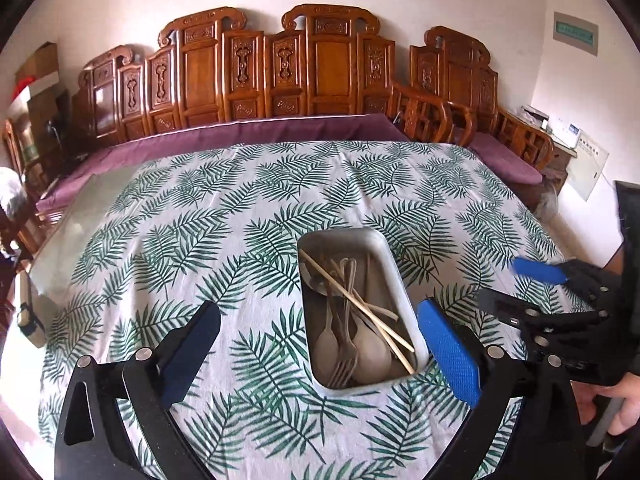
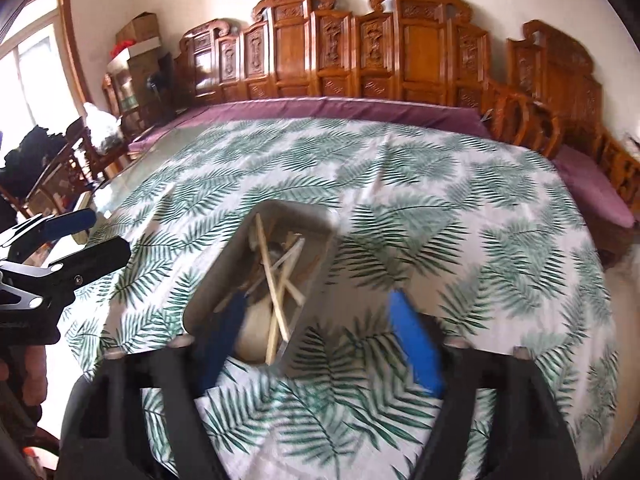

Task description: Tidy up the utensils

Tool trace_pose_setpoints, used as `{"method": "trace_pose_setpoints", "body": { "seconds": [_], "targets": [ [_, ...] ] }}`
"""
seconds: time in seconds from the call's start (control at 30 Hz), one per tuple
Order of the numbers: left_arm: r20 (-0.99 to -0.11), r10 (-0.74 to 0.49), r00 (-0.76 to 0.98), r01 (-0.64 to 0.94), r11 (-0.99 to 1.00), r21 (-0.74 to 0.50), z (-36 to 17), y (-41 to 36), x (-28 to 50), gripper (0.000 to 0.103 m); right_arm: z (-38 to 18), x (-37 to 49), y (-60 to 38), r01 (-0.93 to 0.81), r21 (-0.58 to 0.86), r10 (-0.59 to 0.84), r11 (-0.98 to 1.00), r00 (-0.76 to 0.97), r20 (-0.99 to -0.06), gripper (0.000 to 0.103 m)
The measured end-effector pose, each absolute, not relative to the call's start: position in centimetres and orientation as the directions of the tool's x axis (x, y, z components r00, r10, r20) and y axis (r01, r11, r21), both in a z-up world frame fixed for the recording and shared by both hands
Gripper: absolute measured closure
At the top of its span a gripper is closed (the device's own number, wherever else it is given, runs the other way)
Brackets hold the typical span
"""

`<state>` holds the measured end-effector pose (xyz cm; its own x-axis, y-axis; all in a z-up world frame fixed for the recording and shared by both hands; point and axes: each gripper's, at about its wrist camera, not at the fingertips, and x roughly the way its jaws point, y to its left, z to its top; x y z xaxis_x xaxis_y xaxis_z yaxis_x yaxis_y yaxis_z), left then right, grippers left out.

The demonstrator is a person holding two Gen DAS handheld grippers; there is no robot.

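A grey rectangular metal tray (image 1: 390, 258) sits on the leaf-print tablecloth and holds beige spoons (image 1: 370, 346), a fork (image 1: 344, 364) and wooden chopsticks (image 1: 352, 300), all piled together. My left gripper (image 1: 320, 356) is open and empty, its blue pads either side of the tray's near end. My right gripper (image 2: 320, 344) is open and empty just over the tray's (image 2: 320, 224) near right corner; the chopsticks (image 2: 280, 292) show blurred there. The right gripper also shows in the left wrist view (image 1: 520, 284), and the left gripper in the right wrist view (image 2: 88, 236).
The tablecloth (image 1: 200, 220) covers a table with a bare glass edge at the left (image 1: 80, 216). Carved wooden benches (image 1: 320, 72) with purple cushions stand behind. Boxes (image 2: 140, 40) are stacked at the far left.
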<state>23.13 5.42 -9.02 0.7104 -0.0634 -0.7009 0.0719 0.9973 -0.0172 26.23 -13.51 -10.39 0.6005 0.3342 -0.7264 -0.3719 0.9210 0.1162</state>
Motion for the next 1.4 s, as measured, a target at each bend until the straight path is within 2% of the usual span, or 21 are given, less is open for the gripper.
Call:
{"method": "trace_pose_setpoints", "body": {
  "seconds": [0.03, 0.13, 0.47, 0.77, 1.2, 1.4],
  "targets": [
    [-0.698, -0.063, 0.713, 0.072, 0.997, -0.016, -8.9, 5.0, 22.7, 0.008, -10.1, 25.7, -14.1, -0.36, 0.112, 0.325, 0.926, 0.613, -0.72, 0.008],
    [-0.693, -0.06, 0.719, 0.071, 0.997, -0.013, -8.8, 4.2, 21.5, 0.008, -9.5, 24.2, -15.8, -0.329, 0.104, 0.301, 0.939, 0.636, -0.71, 0.003],
    [-0.695, -0.069, 0.716, 0.086, 0.996, -0.01, -9.2, 1.1, 17.5, 0.008, -9.0, 19.6, -19.4, -0.259, 0.085, 0.244, 0.962, 0.682, -0.689, 0.003],
    [-0.629, -0.059, 0.775, 0.087, 0.996, 0.014, -5.3, -0.7, 13.3, 0.008, -4.9, 14.5, -21.2, -0.235, 0.081, 0.235, 0.969, 0.761, -0.605, 0.003],
    [-0.496, -0.063, 0.866, 0.086, 0.996, 0.024, 2.3, -2.0, 7.2, 0.008, 3.3, 7.8, -22.5, -0.231, 0.066, 0.236, 0.971, 0.87, -0.432, 0.003],
    [-0.452, -0.07, 0.889, 0.087, 0.996, 0.015, 4.1, -2.2, 5.2, 0.008, 5.0, 5.8, -22.7, -0.222, 0.056, 0.226, 0.973, 0.892, -0.391, 0.003]
  ]
}}
